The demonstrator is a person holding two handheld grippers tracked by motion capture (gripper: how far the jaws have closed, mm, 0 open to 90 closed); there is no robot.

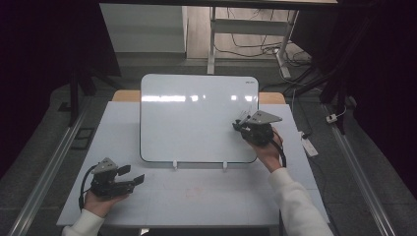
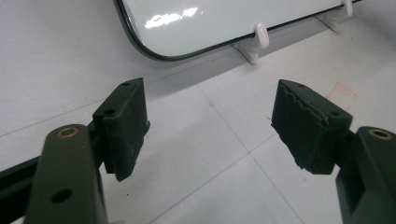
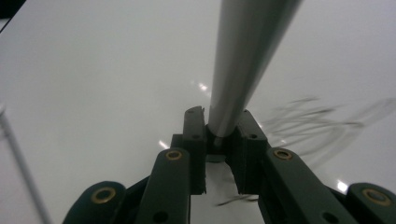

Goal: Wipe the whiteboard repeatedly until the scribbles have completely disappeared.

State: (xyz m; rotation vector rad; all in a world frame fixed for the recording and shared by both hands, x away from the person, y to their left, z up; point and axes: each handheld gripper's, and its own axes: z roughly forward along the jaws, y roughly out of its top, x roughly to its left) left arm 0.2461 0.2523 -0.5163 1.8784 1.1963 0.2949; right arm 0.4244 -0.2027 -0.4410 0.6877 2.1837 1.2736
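My right claw (image 3: 223, 128) is clamped on a grey pen (image 3: 243, 60), which stands up out of the jaws and leans over the right part of the whiteboard (image 1: 196, 118). Faint scribbles (image 3: 317, 123) lie on the board just beside the pen in the right gripper view. I cannot see the tip, so I can't tell whether it touches the board. My left claw (image 2: 210, 123) rests with its jaws wide apart, empty, on the table (image 1: 196, 196) near the board's lower left corner, well clear of the work. To do this well, I think I should keep the grip firm, press lightly so the propped board doesn't rock on its clips (image 2: 261, 35), and move the whole hand rather than twist the wrist.
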